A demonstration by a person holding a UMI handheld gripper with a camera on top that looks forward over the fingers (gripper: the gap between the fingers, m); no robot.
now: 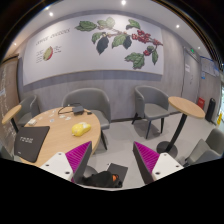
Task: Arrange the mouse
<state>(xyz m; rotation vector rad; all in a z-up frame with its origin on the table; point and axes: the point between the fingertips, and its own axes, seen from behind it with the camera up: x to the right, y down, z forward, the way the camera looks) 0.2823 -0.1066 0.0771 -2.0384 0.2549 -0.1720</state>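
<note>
Mouse (80, 128) near table (52, 122) edge; jaws open, well short.

Room beyond the fingers: white wall with a large leaf-and-berry mural (118, 38). Ceiling spotlights (125, 7) lit above it. Two grey armchairs (88, 100) and (153, 103) against the wall. Round wooden table (60, 132) ahead, left of the fingers; a smaller round table (187, 106) ahead, right. Pale floor (125, 135) between.

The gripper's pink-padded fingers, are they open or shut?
Open: the gripper shows a wide gap between its pink pads, holding nothing.
</note>
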